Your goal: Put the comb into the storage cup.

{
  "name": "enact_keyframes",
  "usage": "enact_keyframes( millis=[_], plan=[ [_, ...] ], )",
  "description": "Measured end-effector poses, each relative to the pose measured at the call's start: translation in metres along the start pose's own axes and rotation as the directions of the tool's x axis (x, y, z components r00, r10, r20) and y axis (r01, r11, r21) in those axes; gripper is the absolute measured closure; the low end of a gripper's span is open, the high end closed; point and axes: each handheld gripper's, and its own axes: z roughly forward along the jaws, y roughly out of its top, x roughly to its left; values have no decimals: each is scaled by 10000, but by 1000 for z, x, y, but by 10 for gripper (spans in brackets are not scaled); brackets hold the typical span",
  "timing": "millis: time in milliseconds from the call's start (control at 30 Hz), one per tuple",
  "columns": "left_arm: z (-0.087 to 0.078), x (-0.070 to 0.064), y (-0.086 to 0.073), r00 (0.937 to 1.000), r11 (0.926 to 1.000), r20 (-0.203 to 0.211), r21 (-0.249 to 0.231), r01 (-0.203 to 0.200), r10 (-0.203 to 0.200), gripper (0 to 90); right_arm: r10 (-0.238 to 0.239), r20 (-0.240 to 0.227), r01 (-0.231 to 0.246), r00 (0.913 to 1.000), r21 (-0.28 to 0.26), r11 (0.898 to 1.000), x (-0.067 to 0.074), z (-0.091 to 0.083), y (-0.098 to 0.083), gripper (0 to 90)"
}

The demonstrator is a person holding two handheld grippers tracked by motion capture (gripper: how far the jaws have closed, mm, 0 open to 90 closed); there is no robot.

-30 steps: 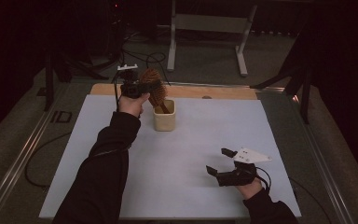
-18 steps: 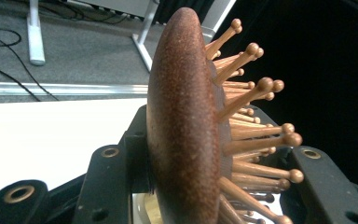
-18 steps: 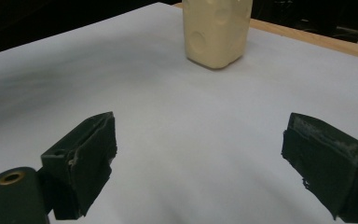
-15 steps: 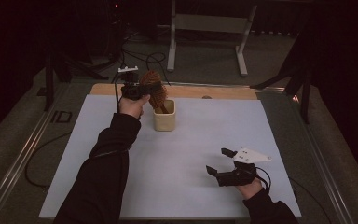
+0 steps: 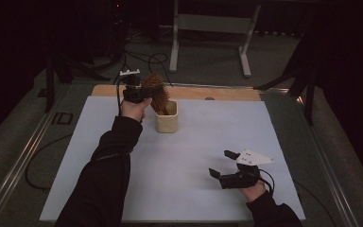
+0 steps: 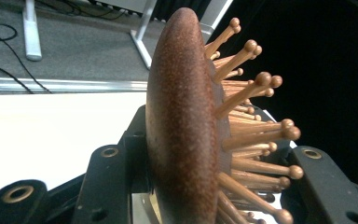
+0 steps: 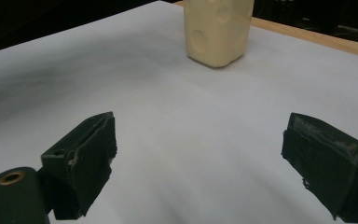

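Resting near the table's (image 5: 194, 142) near right corner, right hand-held gripper (image 5: 223, 164) waiting low over the white surface, jaws spread wide apart with nothing between them, probably parked clear of the work while the other hand acts. Pointing across the table from that side toward the cream holder (image 7: 218, 29), standing upright with round dimples in its wall.

Reaching in along the left side, dark sleeve (image 5: 106, 175) stretching toward the far edge. Clamping on the wooden hairbrush (image 6: 186, 126) there, left hand-held gripper (image 5: 139, 92) closed across the brush head, one jaw behind the rounded back, the other in among the pins, likely because the broad head gives the firmest purchase while the handle is steered downward. Hanging tilted over the holder (image 5: 166, 118), near the middle of the far edge, brush handle end dipping into the mouth; how deep, cannot tell. Seemingly mid-placement, not yet let go.

Showing a speckled reddish-brown oval back, smooth and domed, and pale wooden pins (image 6: 256, 84) tipped with small round balls, fanning outward from the cushion side
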Motion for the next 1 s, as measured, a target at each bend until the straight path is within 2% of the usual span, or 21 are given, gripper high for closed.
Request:
enact_keyframes(
  millis=[333,467,633,733,800,900,1000],
  plan=[
    [2,3,0,10000,10000,46,-5,-39,39,489,-10,-1,10,10000,-9,10000,0,-1,0,95],
    [3,0,1,9992,9993,-189,112,-356,358,465,18,-7,-18,10000,-41,10000,0,-1,0,95],
    [2,-2,2,9983,9986,-342,251,-470,478,443,-6,-4,6,10000,-33,10000,0,-1,0,95],
    [1,-4,4,9967,9980,-539,229,-591,602,424,21,4,-21,10000,-36,10000,0,-1,0,95],
    [-2,-4,6,9976,9988,-496,86,-478,482,415,1,13,-1,10000,-34,10000,0,-1,0,95],
    [-6,-6,10,9955,9980,-699,47,-630,632,379,11,31,-11,10000,-33,10000,-1,-2,0,95],
    [-13,-7,14,9957,9977,-629,-17,-682,680,351,40,27,-40,10000,-32,10000,0,-2,1,95]
  ],
)
